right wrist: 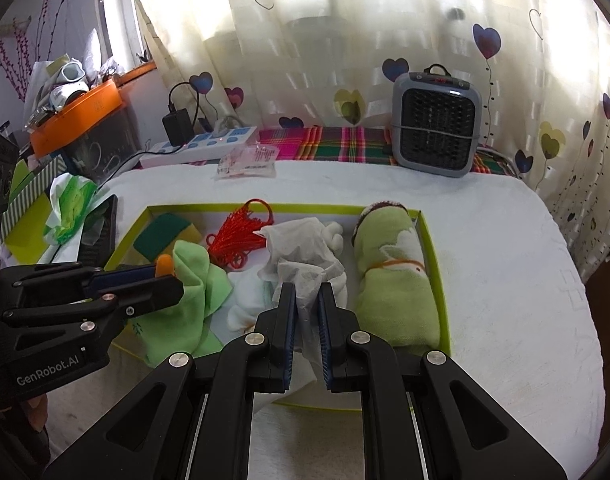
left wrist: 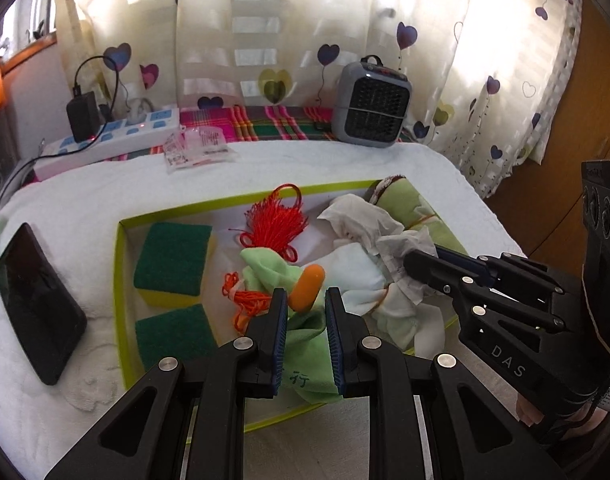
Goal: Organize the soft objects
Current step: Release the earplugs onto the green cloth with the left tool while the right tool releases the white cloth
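Sponges (left wrist: 173,262): two | red tassels (left wrist: 275,226): one | rolled towels (right wrist: 393,276): one

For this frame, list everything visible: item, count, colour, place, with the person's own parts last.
tray: one, lime-green rim, on white towel
sponges: two, green on yellow, tray's left end
tassel: one, red, tray's far side
orange cord: one, beside left gripper
green cloth: one, held in left gripper with an orange piece
white tissue: one, tray's middle, in right gripper
rolled green towel: one, tray's right end
phone: one, black, left of tray
heater: one, grey, at back
power strip: one, white, back left
left gripper: black, shut on cloth
right gripper: black, shut on tissue
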{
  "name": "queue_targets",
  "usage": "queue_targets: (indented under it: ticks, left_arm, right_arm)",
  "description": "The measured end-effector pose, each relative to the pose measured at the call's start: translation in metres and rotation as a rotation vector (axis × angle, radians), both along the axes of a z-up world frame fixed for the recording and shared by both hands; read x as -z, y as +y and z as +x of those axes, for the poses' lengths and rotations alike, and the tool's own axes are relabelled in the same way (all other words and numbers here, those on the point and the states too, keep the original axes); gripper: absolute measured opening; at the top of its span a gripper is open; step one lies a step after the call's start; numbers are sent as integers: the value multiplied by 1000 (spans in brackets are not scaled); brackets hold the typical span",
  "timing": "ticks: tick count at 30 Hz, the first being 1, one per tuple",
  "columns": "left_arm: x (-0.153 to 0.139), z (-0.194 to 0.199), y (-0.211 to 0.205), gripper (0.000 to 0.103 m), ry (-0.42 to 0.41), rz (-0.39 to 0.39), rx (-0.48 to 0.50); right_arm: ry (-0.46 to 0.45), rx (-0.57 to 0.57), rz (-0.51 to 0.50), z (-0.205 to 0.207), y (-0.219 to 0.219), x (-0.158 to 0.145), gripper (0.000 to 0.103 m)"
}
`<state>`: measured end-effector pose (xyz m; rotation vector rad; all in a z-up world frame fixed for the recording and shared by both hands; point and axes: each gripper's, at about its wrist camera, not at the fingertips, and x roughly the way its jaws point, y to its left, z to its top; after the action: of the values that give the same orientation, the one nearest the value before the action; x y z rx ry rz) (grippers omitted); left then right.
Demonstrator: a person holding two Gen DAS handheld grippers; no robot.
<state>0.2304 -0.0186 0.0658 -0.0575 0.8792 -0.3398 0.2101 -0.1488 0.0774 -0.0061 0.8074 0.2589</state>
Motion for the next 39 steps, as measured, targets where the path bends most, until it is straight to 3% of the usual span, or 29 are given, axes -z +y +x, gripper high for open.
queue_targets:
  ticks: [19, 24, 31, 34, 39]
  left_arm:
    - [9, -5, -5, 35, 16, 39, -7]
    - [9, -9, -1, 41, 25, 36, -26]
    - [5, -18, 4, 47, 12, 34, -51]
    - [3, -22, 4, 48, 7, 39, -60]
    - [-1, -34, 6, 48, -3, 38, -70]
  right_arm:
    - [10, 19, 2, -1, -2, 6, 16]
    - [6, 26, 5, -4, -2, 5, 34]
    - [-10, 34, 18, -12, -4, 0, 37]
    - [-16, 37, 22, -16, -5, -1, 49]
    - [-29, 34, 29, -26, -4, -5, 50]
